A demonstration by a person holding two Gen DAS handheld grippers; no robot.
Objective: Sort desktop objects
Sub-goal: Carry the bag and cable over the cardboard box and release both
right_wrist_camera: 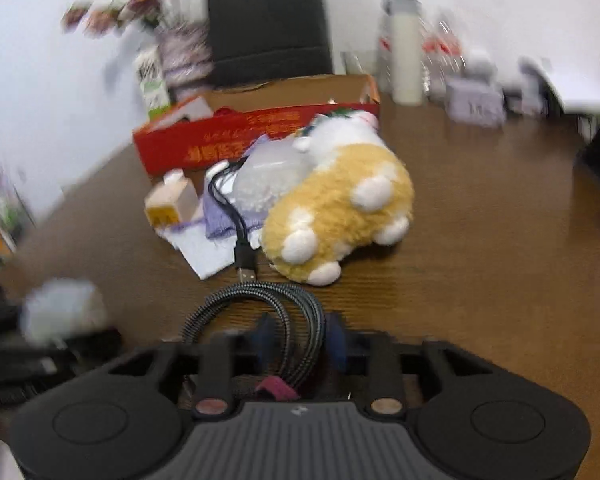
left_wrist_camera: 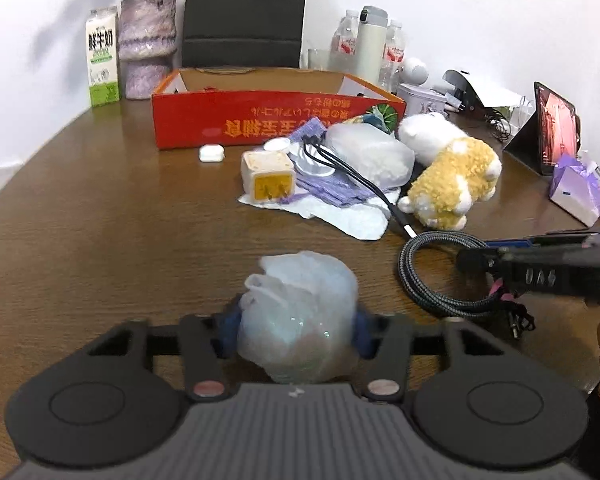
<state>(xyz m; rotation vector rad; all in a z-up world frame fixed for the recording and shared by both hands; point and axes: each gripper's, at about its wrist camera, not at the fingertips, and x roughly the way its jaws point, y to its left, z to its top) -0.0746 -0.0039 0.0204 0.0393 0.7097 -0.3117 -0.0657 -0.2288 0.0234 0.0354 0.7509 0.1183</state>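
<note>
While the left gripper (left_wrist_camera: 298,330) clamps a crumpled translucent plastic bag (left_wrist_camera: 300,316) between its blue pads, just above the near edge of the brown wooden table (left_wrist_camera: 100,216), the right gripper (right_wrist_camera: 296,344) is closed on a coil of braided grey cable (right_wrist_camera: 260,308) (a dark red strap wraps the coil near the gripper body). That coil lies toward the near right part of the table, close beside the bag.

Farther in, around the middle of the table, a heap of things sits on a white sheet of paper (left_wrist_camera: 340,216): a cream cube charger with a yellow plug face (left_wrist_camera: 268,176), a purple knitted cloth (left_wrist_camera: 332,192), a clear bag of white filling (left_wrist_camera: 370,156), and a black USB cable (left_wrist_camera: 352,176) trailing across them toward the near side. A yellow-and-white plush toy (left_wrist_camera: 452,184) lies on its side, touching the right of that heap. A small white earbud case (left_wrist_camera: 211,153) rests alone just in front of the red cardboard box (left_wrist_camera: 260,120), which stands open toward the far edge.

Along the far edge stand a milk carton (left_wrist_camera: 103,60) and a purple vase of flowers (left_wrist_camera: 146,48) at the left, and a white thermos (left_wrist_camera: 370,44) among water bottles (left_wrist_camera: 392,54) at the right. A tablet (left_wrist_camera: 556,128) leans upright near the right edge.
</note>
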